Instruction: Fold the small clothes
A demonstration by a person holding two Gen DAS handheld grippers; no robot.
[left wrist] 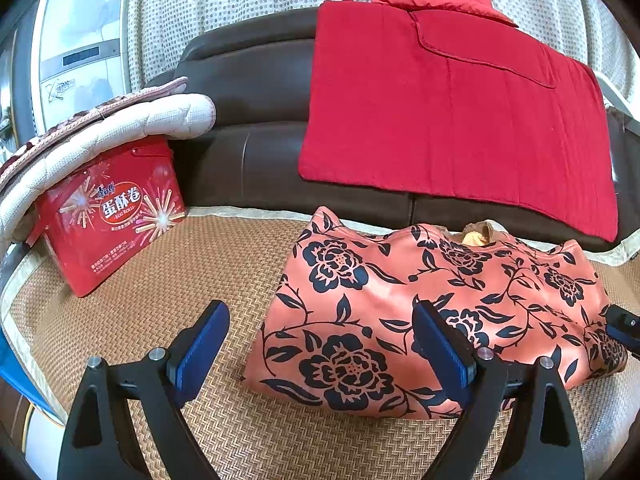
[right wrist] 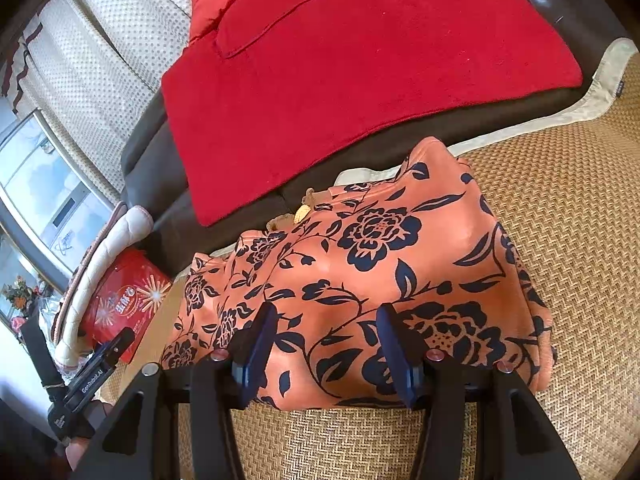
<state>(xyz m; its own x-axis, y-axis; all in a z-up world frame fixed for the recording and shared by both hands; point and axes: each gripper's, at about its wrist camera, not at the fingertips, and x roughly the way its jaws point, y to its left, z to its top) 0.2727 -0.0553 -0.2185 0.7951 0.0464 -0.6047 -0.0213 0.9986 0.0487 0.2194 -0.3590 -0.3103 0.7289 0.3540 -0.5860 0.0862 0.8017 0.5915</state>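
Both hand-held grippers hang released: left hand-held gripper (left wrist: 322, 344) over the near edge of the floral garment (left wrist: 420, 312), right hand-held gripper (right wrist: 326, 344) likewise, each placed to pinch it. Already doubled, it lies on the woven mat (left wrist: 160, 300), I judge.

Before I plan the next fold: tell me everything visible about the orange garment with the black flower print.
The orange garment with black flower print looks like smooth, slightly shiny cloth. It lies already folded into a rough rectangle on the woven straw mat, its far edge near the dark brown leather sofa back. A tan patch peeks out at that edge. Both the left gripper and right gripper are open.
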